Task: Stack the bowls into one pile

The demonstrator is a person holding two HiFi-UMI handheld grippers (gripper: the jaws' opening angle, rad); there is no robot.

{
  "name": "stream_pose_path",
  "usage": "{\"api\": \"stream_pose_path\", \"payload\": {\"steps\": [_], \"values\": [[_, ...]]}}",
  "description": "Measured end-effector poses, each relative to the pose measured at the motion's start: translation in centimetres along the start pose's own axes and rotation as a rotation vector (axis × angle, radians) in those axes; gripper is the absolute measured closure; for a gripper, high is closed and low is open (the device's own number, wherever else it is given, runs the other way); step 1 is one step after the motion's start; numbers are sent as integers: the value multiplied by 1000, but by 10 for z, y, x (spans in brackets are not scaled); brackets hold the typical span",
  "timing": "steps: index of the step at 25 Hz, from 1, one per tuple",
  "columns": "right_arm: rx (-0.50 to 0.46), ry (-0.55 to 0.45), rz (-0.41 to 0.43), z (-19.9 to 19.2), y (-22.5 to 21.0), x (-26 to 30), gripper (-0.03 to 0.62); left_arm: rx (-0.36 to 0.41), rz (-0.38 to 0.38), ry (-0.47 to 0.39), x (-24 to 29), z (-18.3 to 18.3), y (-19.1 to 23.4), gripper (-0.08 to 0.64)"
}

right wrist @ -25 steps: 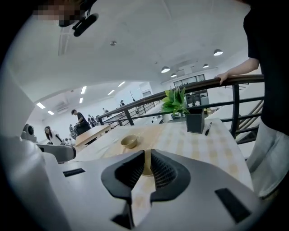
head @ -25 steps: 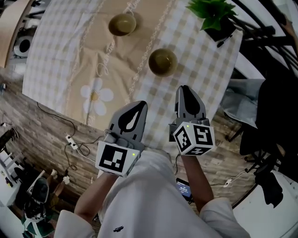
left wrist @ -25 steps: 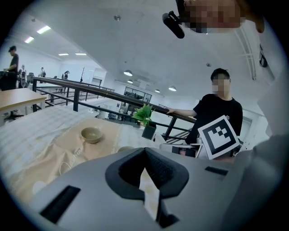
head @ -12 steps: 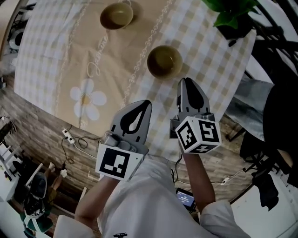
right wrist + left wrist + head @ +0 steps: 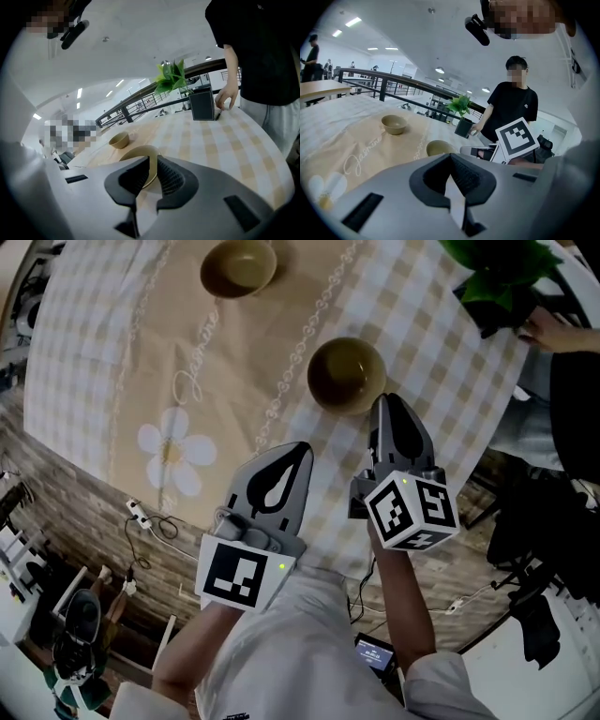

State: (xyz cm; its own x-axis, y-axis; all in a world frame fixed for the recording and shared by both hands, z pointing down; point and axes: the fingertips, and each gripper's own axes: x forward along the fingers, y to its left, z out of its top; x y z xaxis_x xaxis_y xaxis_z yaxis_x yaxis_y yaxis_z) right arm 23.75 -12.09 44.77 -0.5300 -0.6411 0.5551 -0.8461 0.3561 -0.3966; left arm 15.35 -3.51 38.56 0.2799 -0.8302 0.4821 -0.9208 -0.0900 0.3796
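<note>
Left tongs (image 5: 302,450) closed, empty; right tongs (image 5: 385,401) cracked apart at near bowl (image 5: 345,376) rim. Looks ceramic: stiff, slick, chippable. I'd pinch the rim wall, lift level.

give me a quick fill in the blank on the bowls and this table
1. Counting the far bowl and the near bowl, the checked tablecloth holds ___ bowls.
2. The right gripper points at the ___ bowl.
3. Both bowls stand ___ from each other, not stacked.
4. The tablecloth's print shows a white ___ with a yellow centre.

Missing words: two; near; apart; flower
</note>
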Motion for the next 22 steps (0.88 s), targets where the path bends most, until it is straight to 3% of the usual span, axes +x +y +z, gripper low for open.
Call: {"api": "stream_pose_path", "payload": {"steps": [2, 4, 13, 17, 22], "values": [[10, 10, -10, -4, -1, 5, 537, -7, 1, 6, 1, -3, 4, 541], [22, 23, -14, -9, -2, 10, 480, -13, 1, 9, 3, -5, 9, 541], [60, 71, -44, -25, -5, 24, 483, -39, -6, 19, 8, -12, 25, 541], [78, 50, -74, -24, -9, 24, 545, -38, -17, 17, 8, -13, 28, 541], [120, 27, -80, -24, -3, 23, 549, -47, -14, 13, 2, -14, 32, 541]]}}
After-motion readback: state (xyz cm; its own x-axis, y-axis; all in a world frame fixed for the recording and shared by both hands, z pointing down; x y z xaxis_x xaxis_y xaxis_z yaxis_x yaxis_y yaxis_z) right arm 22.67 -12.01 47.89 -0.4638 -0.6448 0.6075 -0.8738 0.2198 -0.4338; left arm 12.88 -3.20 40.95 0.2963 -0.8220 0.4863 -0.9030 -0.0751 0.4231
